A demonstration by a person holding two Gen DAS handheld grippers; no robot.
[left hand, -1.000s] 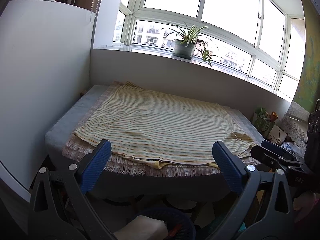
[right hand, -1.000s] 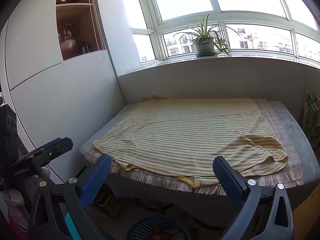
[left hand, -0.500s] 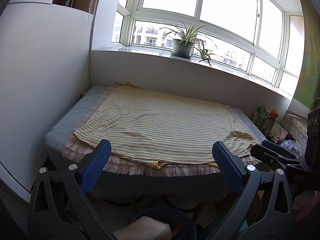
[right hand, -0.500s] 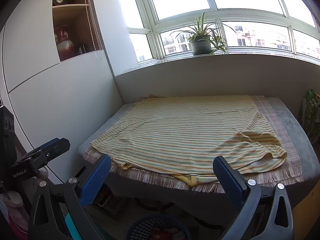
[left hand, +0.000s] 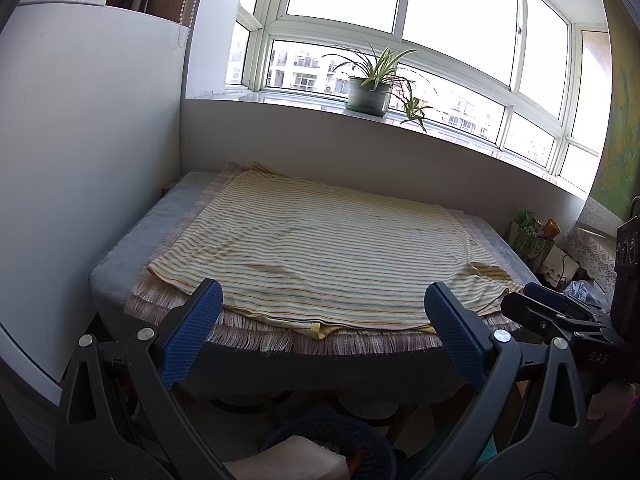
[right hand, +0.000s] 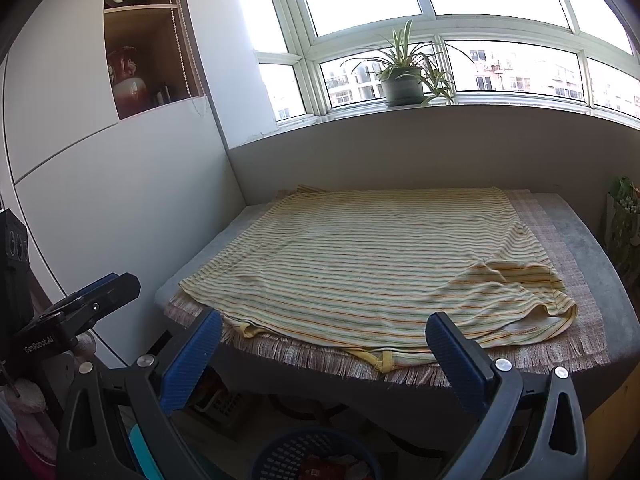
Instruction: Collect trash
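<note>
Over the last second both grippers have drawn back and tipped up a little: the bed sits slightly farther off in both wrist views and more of the window shows above it. Nothing on the bed has shifted. That reads as a pause or a look-around, not an approach, so no pickup appears to be under way.

On the left stands a white cabinet wall [right hand: 104,200] with an open wooden shelf niche [right hand: 148,48] holding a dark red vase [right hand: 124,80]. The left gripper [left hand: 320,340] hangs before the near edge of the grey bed [left hand: 132,240], jaws released and spread wide, nothing between them. A yellow striped cloth [left hand: 328,256] lies flat across the bed on a fringed woven mat [left hand: 360,342], one near-right corner rumpled. A potted spider plant [left hand: 370,88] stands on the windowsill behind. The right gripper [right hand: 324,344] is likewise released and empty, facing the same near edge.

No loose trash is visible on the bed. The likely target is below: a dark blue perforated plastic basket [right hand: 320,452] on the floor under the near edge, with reddish scraps and a pale lump inside, what they are is unclear. Clutter past the bed's right end is too small to identify.
</note>
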